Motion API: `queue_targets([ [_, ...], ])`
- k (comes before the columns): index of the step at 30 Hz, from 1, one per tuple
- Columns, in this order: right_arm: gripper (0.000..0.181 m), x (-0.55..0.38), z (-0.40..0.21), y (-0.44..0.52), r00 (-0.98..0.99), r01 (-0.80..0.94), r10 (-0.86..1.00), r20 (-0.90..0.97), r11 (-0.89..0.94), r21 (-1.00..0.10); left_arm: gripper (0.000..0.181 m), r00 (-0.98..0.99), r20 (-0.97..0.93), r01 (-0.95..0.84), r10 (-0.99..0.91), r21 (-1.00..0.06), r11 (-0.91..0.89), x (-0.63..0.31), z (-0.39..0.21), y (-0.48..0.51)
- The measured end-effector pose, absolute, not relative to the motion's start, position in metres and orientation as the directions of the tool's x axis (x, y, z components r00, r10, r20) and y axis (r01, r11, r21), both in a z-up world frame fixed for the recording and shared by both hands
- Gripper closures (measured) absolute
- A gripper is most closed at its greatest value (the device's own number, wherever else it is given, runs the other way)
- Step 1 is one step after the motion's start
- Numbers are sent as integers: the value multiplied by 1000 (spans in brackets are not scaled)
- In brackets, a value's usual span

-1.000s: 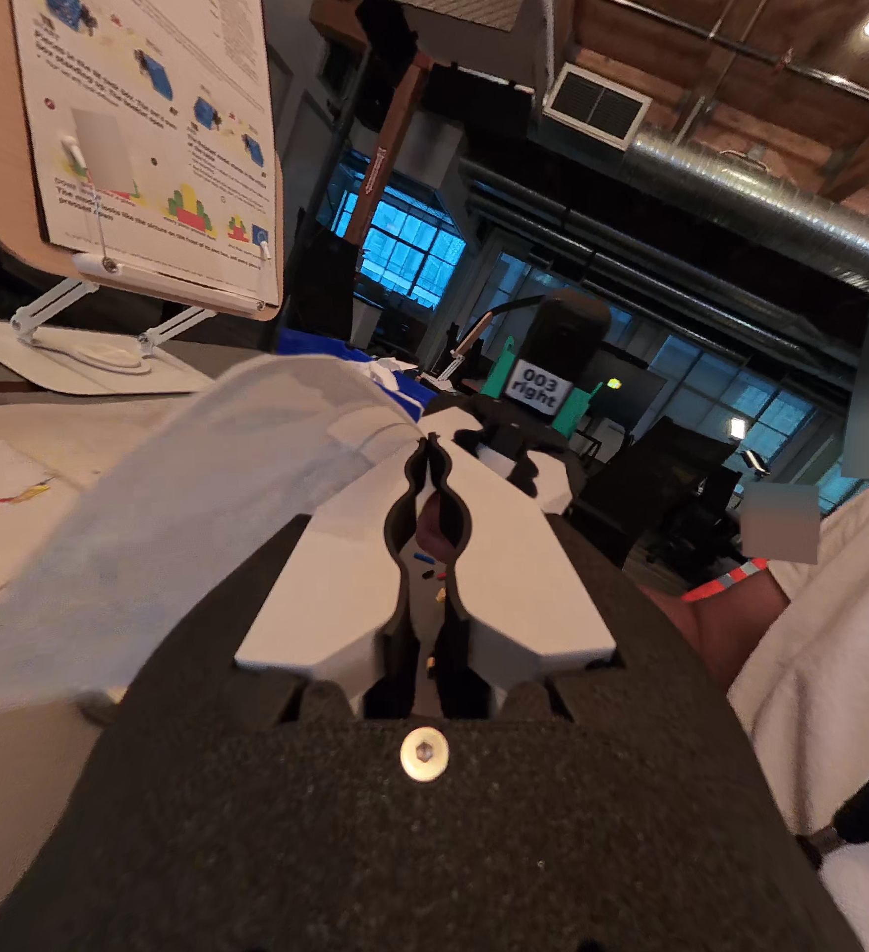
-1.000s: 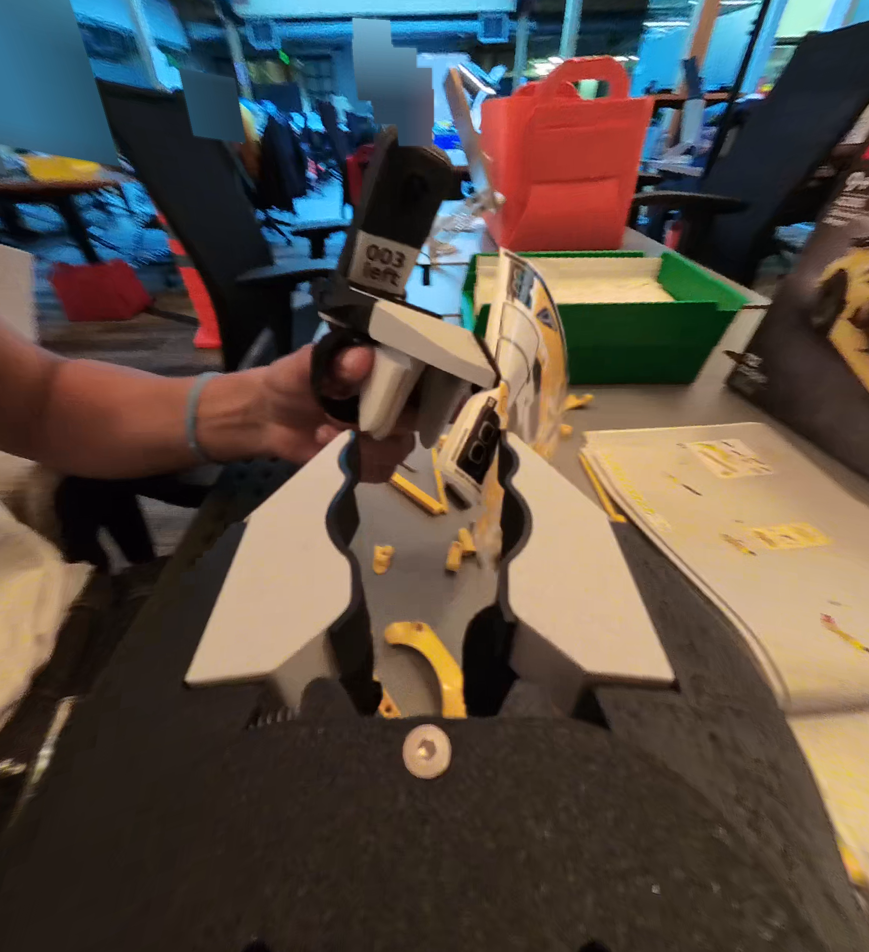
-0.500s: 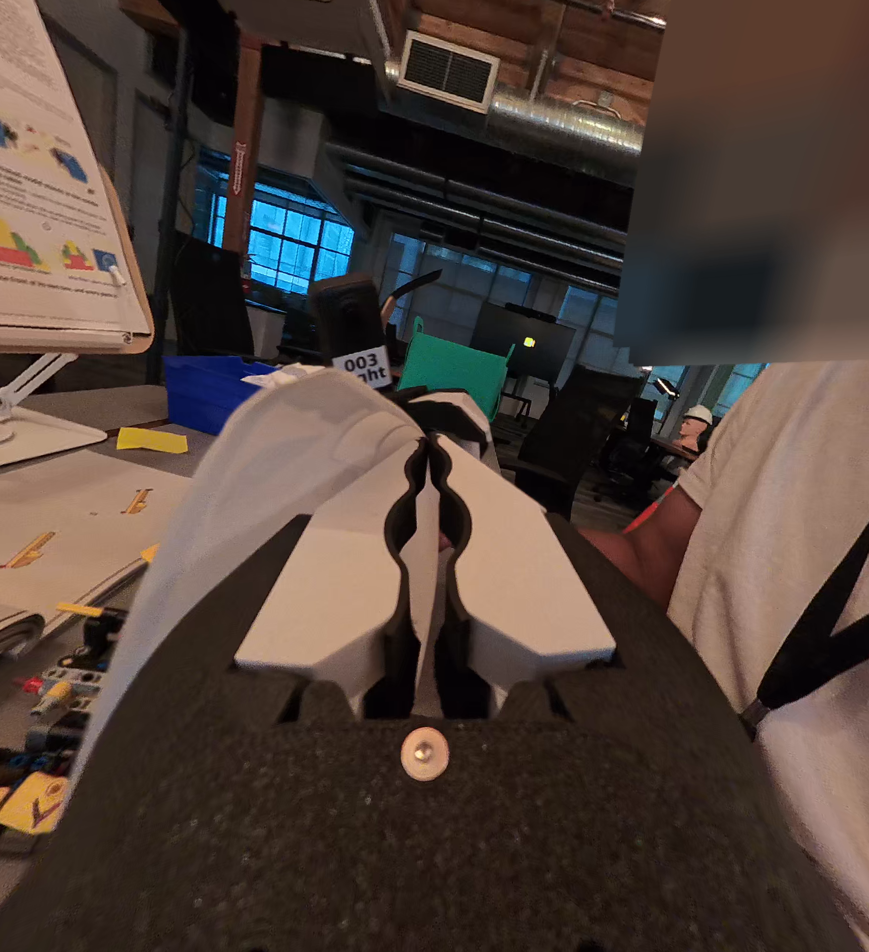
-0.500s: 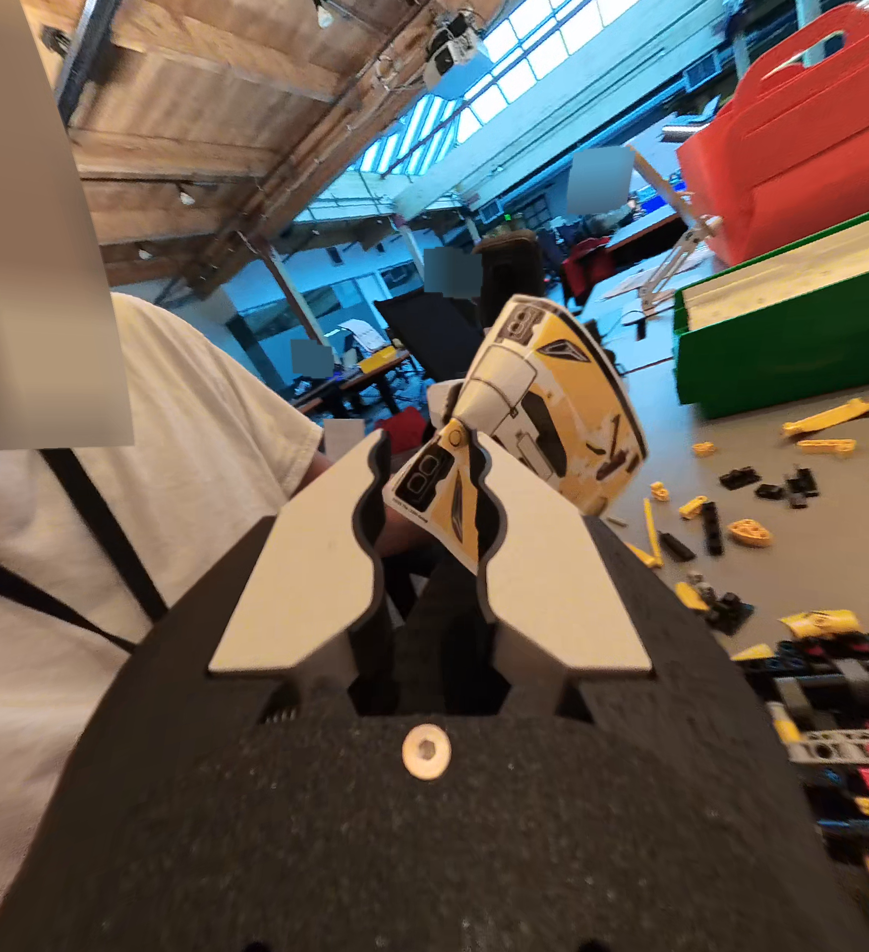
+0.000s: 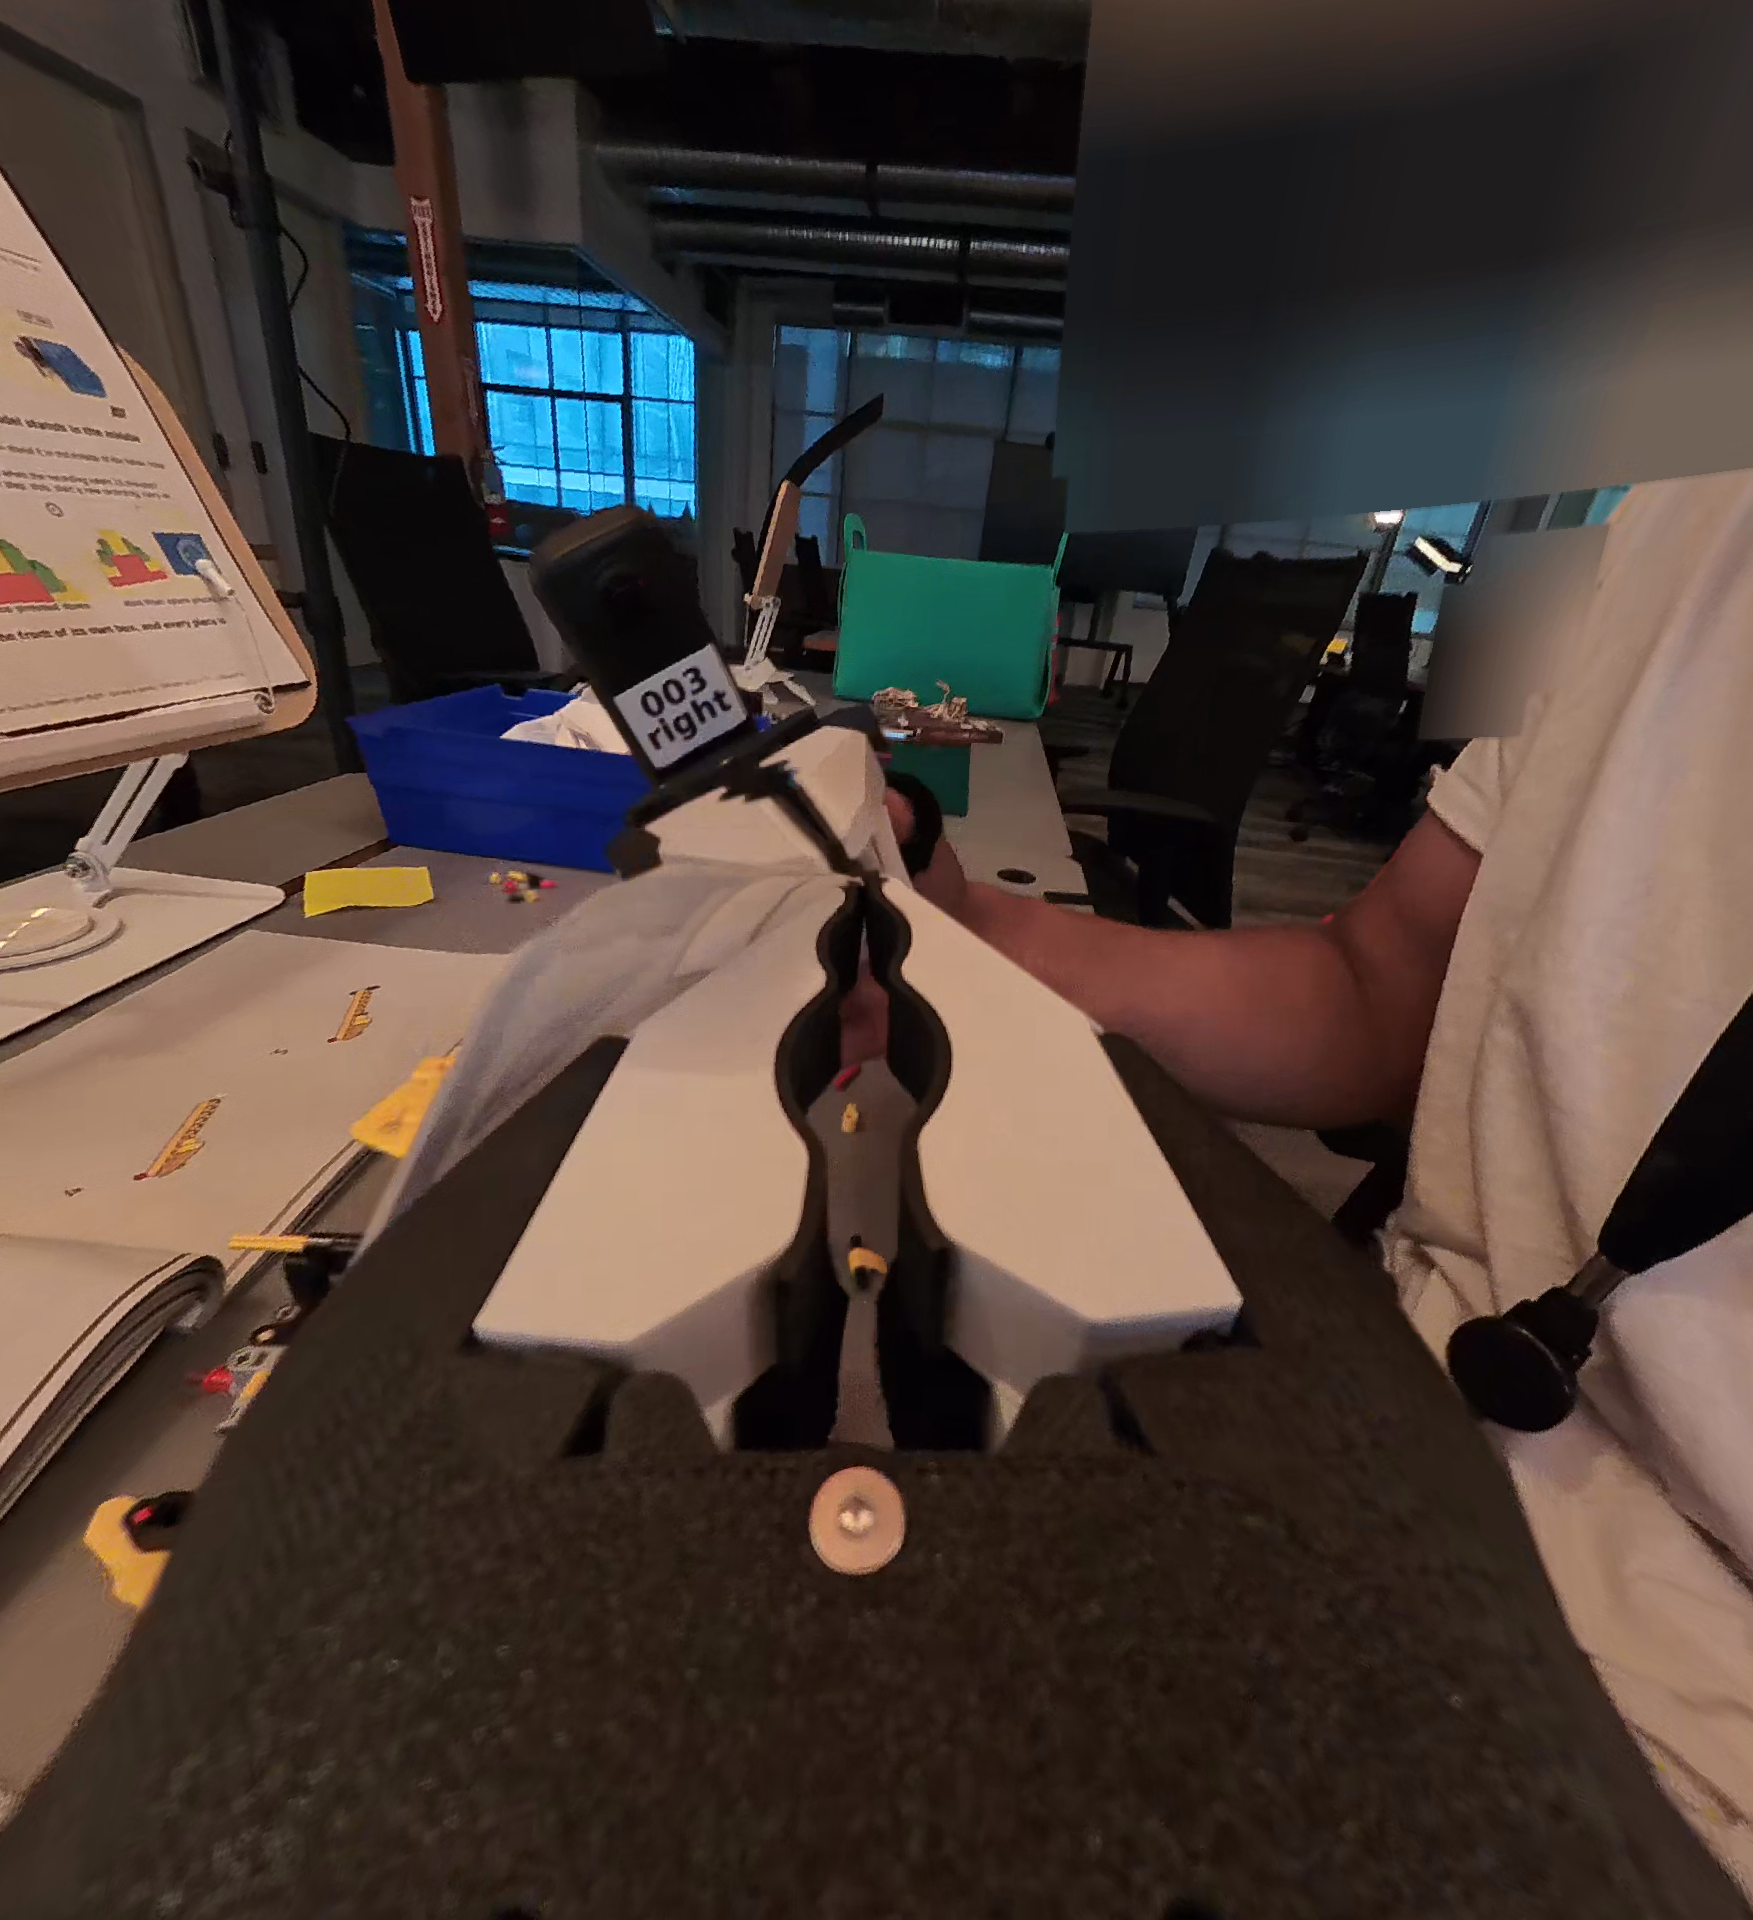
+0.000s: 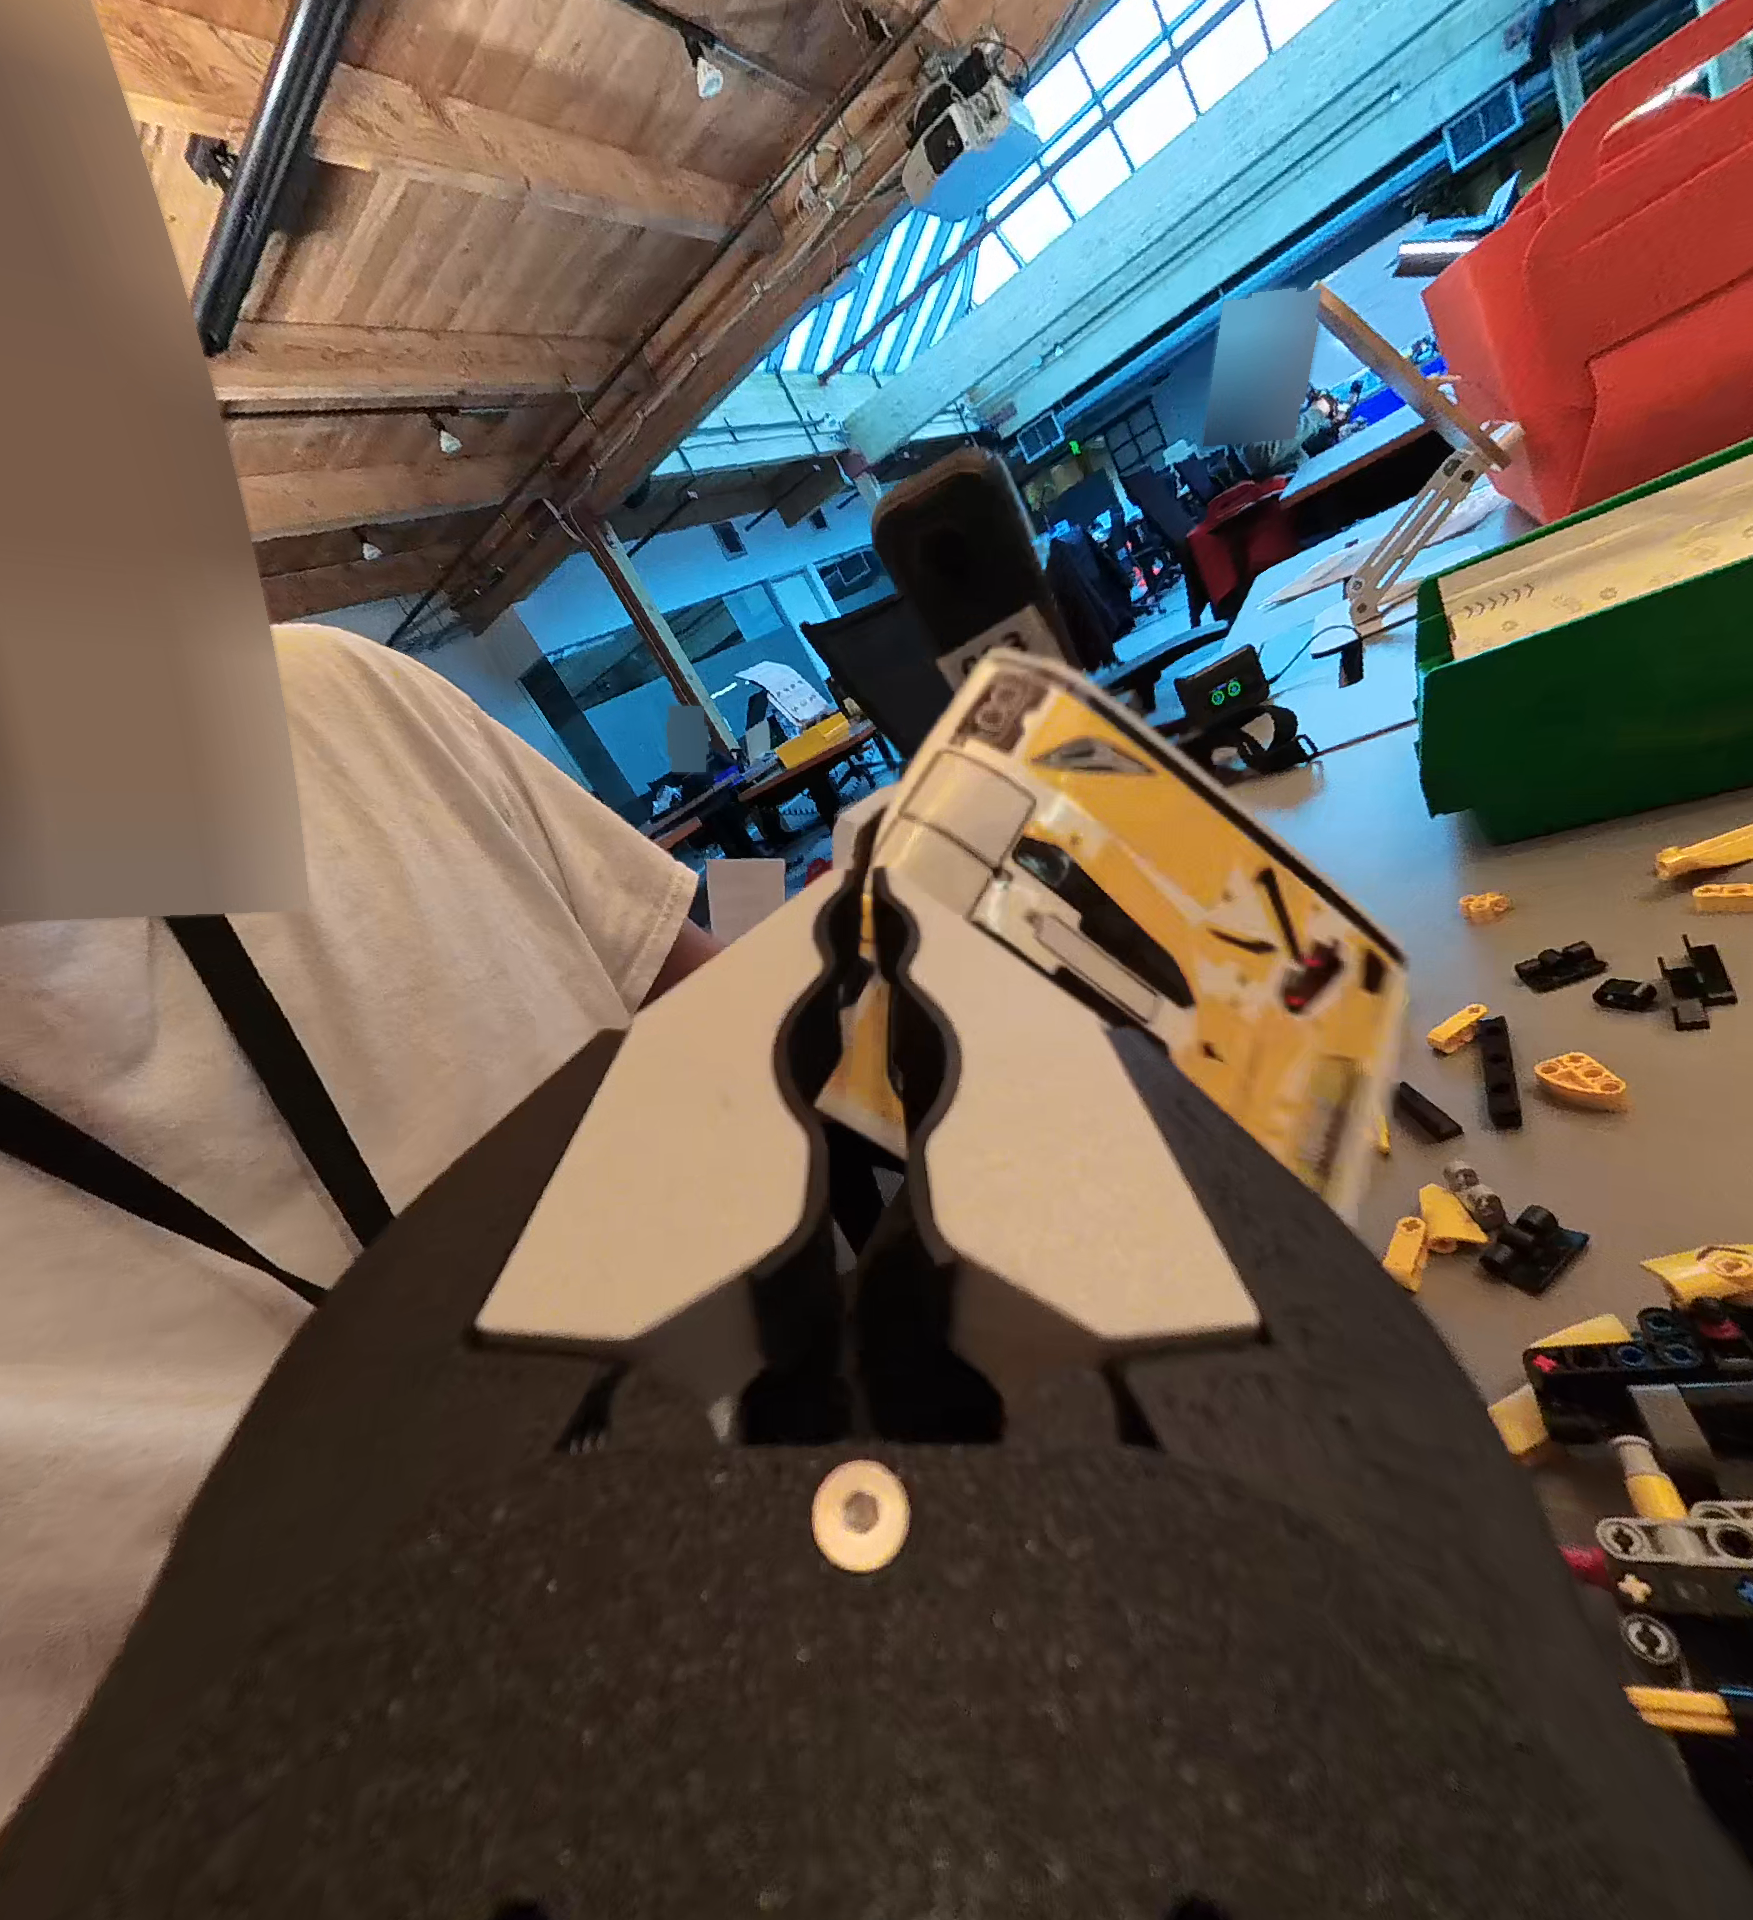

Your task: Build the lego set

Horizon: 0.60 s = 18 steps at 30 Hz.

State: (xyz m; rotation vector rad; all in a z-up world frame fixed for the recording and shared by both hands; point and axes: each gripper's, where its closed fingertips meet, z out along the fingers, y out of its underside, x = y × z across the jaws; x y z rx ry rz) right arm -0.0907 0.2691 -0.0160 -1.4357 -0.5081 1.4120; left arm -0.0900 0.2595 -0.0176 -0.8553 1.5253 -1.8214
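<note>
Sticker sheet (image 6: 1142,914) swung up; both grippers pinch its edge

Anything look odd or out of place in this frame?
Yes. Both the left gripper and right gripper pinch one yellow sticker sheet in mid-air, bowing it. Loose pieces lie scattered on the table; the partly built model sits untouched.

Left wrist view dim, warm-tinted; blue daylight from far windows (image 5: 581,416). Right wrist view brighter under skylights (image 6: 1090,156). Strong wide-angle bending at edges.
</note>
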Motion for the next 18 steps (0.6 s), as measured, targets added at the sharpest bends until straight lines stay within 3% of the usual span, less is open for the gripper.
queue_targets([
  [3,179,-91,-22,271,268,-309,843,-466,-383,-870,181,-595,77,30,-800,-993,-118,-88,-22,258],
  [8,159,-84,-24,273,300,-301,831,-468,-383,-873,181,-595,89,31,-799,-991,-133,-88,-21,260],
  [18,164,-95,-29,266,242,-262,836,-492,-432,-863,181,-590,84,33,-803,-991,-127,-87,-22,260],
])
